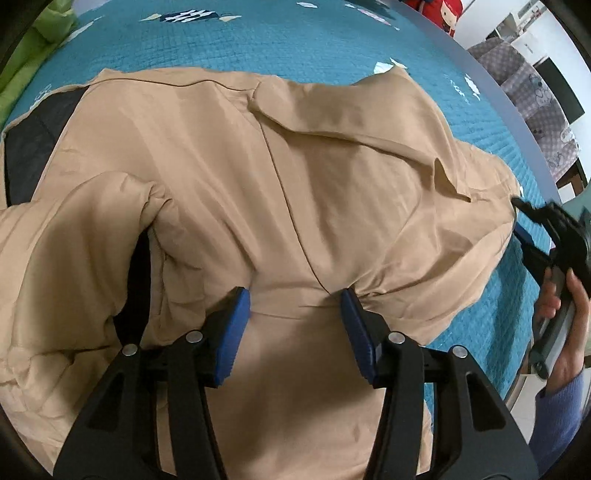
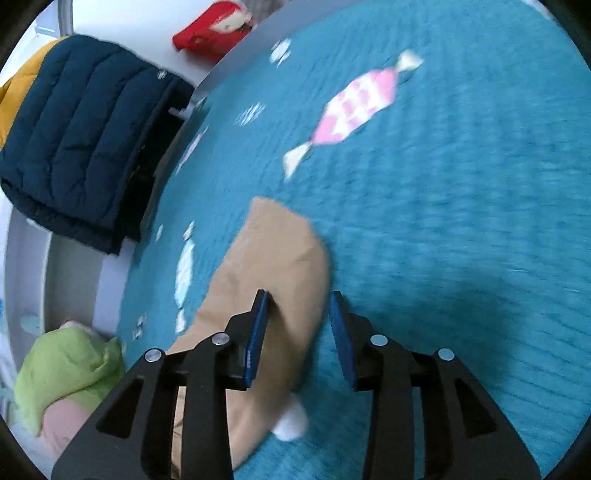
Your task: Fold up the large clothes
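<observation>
Left tool (image 1: 295,314): jaws wide apart, over the tan coat (image 1: 258,166), holding nothing; blue pads (image 1: 236,332) just above the cloth near its middle seam.
Coat: spread on the teal bed cover (image 1: 295,48), lining side up, dark part (image 1: 40,136) showing at the left edge; one sleeve (image 1: 74,229) lies folded over the body on the left.
Right tool (image 2: 299,332): jaws apart, nothing gripped; the left pad (image 2: 256,339) is over the end of a tan sleeve (image 2: 273,258), the right pad over the bare cover (image 2: 461,240). View is blurred.
Right hand (image 1: 561,306): seen at the coat's right edge, holding the tool's handle.
Beside the bed: navy quilted jacket (image 2: 77,129), green cloth (image 2: 62,369), red item (image 2: 210,29).
</observation>
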`<state>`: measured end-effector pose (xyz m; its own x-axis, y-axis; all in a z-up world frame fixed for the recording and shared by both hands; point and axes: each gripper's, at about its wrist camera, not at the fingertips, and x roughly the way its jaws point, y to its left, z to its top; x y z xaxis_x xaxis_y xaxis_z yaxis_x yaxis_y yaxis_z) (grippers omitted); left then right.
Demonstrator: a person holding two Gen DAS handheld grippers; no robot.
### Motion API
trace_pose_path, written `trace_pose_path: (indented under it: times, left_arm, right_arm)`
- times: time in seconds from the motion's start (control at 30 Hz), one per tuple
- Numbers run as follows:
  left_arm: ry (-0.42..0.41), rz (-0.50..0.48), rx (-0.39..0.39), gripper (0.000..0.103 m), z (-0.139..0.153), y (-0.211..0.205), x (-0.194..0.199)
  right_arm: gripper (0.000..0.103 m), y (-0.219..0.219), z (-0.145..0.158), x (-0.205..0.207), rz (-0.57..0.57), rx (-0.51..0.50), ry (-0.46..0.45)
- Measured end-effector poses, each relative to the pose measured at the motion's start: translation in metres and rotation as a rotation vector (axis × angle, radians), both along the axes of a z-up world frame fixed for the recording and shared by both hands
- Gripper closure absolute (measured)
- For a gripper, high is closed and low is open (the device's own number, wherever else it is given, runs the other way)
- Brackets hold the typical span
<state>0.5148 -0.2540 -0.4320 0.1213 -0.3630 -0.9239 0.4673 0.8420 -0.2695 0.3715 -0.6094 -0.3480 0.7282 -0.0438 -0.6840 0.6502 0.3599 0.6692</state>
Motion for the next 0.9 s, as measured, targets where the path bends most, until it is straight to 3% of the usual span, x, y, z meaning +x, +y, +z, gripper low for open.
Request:
trace_pose_path:
  times: [0.03, 0.1, 0.2, 0.27, 0.37, 0.47, 0.5, 0.6, 0.73, 0.9]
  left_arm:
    - [0.004, 0.001, -0.004, 0.052, 0.001, 0.001, 0.001]
    - [0.015, 0.014, -0.040, 0.051, 0.006, 0.005, 0.002]
    - [0.014, 0.028, -0.158, 0.051, 0.028, 0.024, 0.001]
    - [-0.037, 0.024, -0.226, 0.050, 0.053, 0.043, -0.003]
    - [-0.096, 0.075, -0.267, 0.046, 0.082, 0.080, -0.005]
    - [-0.178, 0.177, -0.191, 0.045, 0.102, 0.128, 0.003]
    - [-0.203, 0.216, -0.133, 0.045, 0.105, 0.147, 0.006]
    - [-0.213, 0.321, -0.037, 0.045, 0.106, 0.202, 0.015]
    - [-0.196, 0.423, 0.031, 0.045, 0.099, 0.271, 0.015]
    - [-0.146, 0.460, 0.077, 0.045, 0.075, 0.324, 0.005]
  right_arm:
    - [0.070, -0.001, -0.003, 0.004, 0.001, 0.006, 0.007]
    - [0.090, 0.001, 0.006, 0.008, 0.025, -0.030, -0.007]
    - [0.094, 0.023, 0.049, 0.011, 0.074, -0.184, -0.059]
    - [0.094, 0.045, 0.080, 0.015, 0.115, -0.263, -0.106]
    - [0.094, 0.099, 0.137, 0.026, 0.217, -0.386, -0.200]
    - [0.094, 0.163, 0.178, 0.045, 0.334, -0.452, -0.283]
    - [0.094, 0.180, 0.185, 0.050, 0.364, -0.456, -0.306]
    - [0.094, 0.248, 0.200, 0.073, 0.493, -0.445, -0.370]
    - [0.094, 0.340, 0.193, 0.105, 0.655, -0.419, -0.378]
    - [0.094, 0.438, 0.162, 0.130, 0.832, -0.386, -0.335]
